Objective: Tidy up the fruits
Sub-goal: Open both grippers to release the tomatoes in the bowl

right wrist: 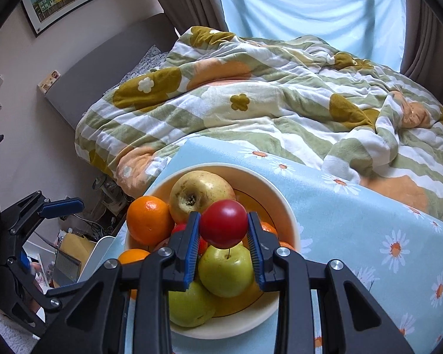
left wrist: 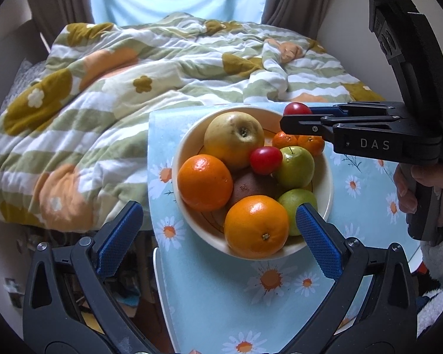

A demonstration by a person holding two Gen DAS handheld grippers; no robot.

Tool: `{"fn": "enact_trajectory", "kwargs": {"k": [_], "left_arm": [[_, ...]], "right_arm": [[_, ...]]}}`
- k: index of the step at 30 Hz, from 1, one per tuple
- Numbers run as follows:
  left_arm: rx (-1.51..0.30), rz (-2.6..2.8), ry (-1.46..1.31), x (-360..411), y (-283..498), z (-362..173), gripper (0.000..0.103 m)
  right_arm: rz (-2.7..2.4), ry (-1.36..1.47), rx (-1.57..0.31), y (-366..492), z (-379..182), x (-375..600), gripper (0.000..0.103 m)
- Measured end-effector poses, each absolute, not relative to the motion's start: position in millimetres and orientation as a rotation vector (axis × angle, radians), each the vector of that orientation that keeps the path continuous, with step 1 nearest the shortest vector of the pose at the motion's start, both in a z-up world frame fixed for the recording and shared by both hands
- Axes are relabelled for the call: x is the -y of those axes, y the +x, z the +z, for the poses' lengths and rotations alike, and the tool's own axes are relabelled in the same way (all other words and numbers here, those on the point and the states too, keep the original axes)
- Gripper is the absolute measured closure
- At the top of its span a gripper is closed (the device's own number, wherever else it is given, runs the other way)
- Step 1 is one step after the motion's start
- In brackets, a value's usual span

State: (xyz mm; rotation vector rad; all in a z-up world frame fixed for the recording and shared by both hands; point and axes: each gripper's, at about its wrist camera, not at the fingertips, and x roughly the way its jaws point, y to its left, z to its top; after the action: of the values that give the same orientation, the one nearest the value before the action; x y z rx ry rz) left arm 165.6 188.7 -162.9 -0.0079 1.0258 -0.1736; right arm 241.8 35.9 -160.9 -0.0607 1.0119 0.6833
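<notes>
My right tool (right wrist: 223,231) pinches a small red fruit (right wrist: 224,223) between its blue pads, holding it in the air just above the bowl (right wrist: 286,206), over a green apple (right wrist: 225,270). My left tool (left wrist: 218,236) is spread wide and holds nothing, hovering at the near rim of the bowl beside an orange (left wrist: 256,226). The bowl sits on the tabletop (left wrist: 209,309) with its daisy cloth, close to the edge next to the bed (left wrist: 73,112), and is heaped with a yellow apple (left wrist: 234,139), more oranges and a second red fruit (left wrist: 265,160).

I judge the risks this way: the red fruit is round and smooth, so a loose grip could let it slip; released on the heap, it could roll over the rim. A bump from the left tool could shift the bowl toward the edge.
</notes>
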Motion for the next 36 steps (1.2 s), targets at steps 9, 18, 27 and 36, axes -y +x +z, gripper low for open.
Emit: {"fn": "enact_trajectory", "kwargs": {"k": [9, 18, 27, 36], "left_arm": [[-1.028, -0.164, -0.007, -193.0, 161.0, -166.3, 0.000], [-1.027, -0.148, 0.009, -187.9, 153.6, -165.4, 0.000], [-0.973, -0.122, 0.022, -163.9, 134.3, -129.2, 0.000], [-0.883, -0.109, 0.023, -113.8, 101.0, -64.4, 0.000]], "right_arm": [[0.668, -0.043, -1.013, 243.3, -167.4, -36.6, 0.049], [0.652, -0.033, -0.984, 235.1, -161.5, -27.5, 0.013], [0.619, -0.032, -0.941, 209.8, -121.7, 5.5, 0.013], [0.469, -0.042, -0.848, 150.4, -49.4, 72.6, 0.013]]}}
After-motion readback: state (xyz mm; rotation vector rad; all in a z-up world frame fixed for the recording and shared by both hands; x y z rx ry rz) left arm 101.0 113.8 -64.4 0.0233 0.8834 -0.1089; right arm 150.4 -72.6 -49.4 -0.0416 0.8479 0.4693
